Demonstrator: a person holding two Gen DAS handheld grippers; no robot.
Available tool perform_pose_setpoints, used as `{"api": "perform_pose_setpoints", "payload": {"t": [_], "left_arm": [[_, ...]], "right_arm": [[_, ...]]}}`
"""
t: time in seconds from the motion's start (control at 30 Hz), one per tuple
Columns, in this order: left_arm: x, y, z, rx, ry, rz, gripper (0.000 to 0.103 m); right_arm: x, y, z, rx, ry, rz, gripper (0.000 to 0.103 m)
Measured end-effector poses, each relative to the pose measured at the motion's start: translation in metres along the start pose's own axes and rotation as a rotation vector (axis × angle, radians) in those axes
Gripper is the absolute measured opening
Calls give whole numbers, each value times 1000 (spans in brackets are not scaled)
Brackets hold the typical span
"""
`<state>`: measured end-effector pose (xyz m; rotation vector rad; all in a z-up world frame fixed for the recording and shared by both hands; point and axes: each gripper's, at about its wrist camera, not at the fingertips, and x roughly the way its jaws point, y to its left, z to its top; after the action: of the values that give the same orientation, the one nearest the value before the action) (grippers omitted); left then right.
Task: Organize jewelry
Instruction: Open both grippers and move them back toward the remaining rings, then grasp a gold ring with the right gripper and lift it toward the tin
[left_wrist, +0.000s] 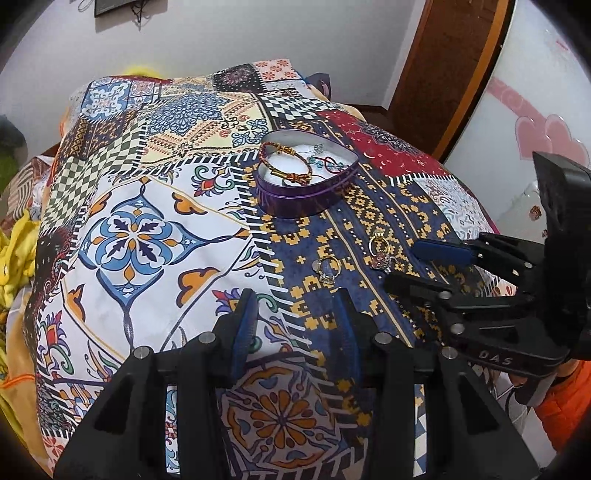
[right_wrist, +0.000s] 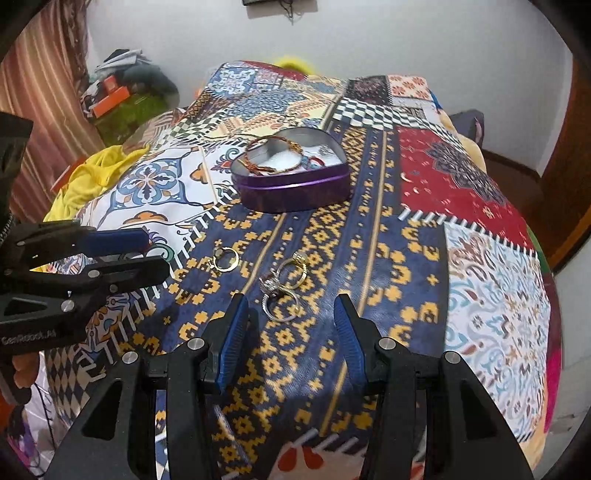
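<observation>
A purple heart-shaped tin (right_wrist: 291, 184) stood open on a patchwork quilt (right_wrist: 424, 258) over a bed, its point turned toward the red patch at the right in the right wrist view. A braided red-and-gold bracelet (left_wrist: 286, 162) was propped in it against the wall opposite the point, on a white lining, beside a red cord with small blue beads (left_wrist: 325, 162).

Nearer than the tin, three rings were seen on the blue-and-yellow band of the quilt. A plain gold ring (right_wrist: 226, 259) lay flat, well apart from the tin. A gold ring (right_wrist: 293, 269) and a silver ring (right_wrist: 280, 304) with a clear stone lay close together, whether touching could not be told.

The left claw (left_wrist: 299, 321) and the right claw (right_wrist: 291, 325) were both held apart with nothing between the blue ribbed pads, above the quilt on the near side of the rings. "DAS" was read on the right claw's body, "GenRobot.AI" on the left's.
</observation>
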<state>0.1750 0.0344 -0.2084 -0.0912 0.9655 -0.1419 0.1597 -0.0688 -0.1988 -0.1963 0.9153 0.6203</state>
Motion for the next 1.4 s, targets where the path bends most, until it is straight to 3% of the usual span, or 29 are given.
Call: {"api": "perform_pose_setpoints", "payload": {"t": [0.13,0.3,0.73,0.8,0.93,1.4], "left_arm": [[5,-2,2,10,8,-11,42],[17,-6,3,21,32,-39,35],[39,-21,11,79,48,-25,28],[40,-22,12,82,45,-24,25],[42,-20,12,69,40,-18,9],[26,-18,7,57,21,-22,9]], "right_arm": [[5,4,3,-27,-5,17,43],[9,6,4,-52,-10,24,18],[3,-2,0,-13,-36,58,18],[3,-4,-1,-9,-37,60,18],[2,-5,-1,2,-39,62,18],[-9,-12,4,29,-62,52,18]]}}
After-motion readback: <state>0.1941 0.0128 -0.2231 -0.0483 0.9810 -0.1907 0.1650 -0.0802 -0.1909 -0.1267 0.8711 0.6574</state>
